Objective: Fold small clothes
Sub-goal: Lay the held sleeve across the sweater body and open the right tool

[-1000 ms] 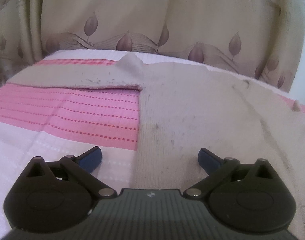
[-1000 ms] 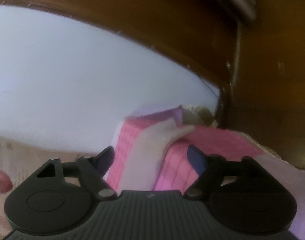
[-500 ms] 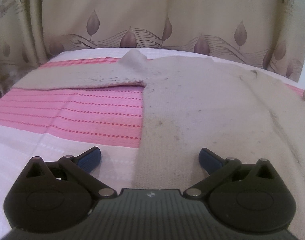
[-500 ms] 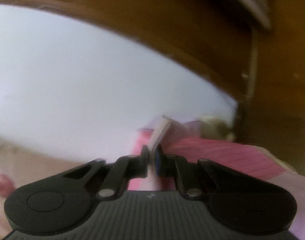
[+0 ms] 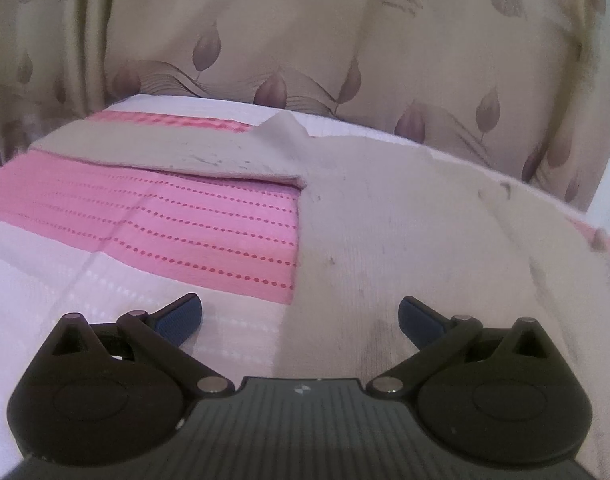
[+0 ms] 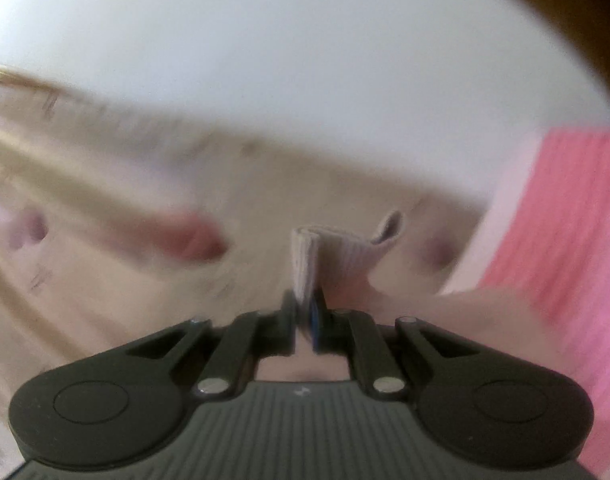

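Note:
A small beige knit sweater lies flat on a pink and white bedspread, its left sleeve stretched out to the left. My left gripper is open and empty, low over the sweater's bottom left edge. My right gripper is shut on the ribbed cuff of the sweater's other sleeve, which stands up folded between the fingers. The right wrist view is blurred with motion.
A beige curtain with leaf prints hangs behind the bed. In the right wrist view there is a white wall, a dark wooden edge at the top right and pink bedspread to the right.
My right gripper closed on the sleeve cuff and has swung it away from the wooden headboard, toward the curtain side. My left gripper stayed open, shifting slightly over the sweater's hem.

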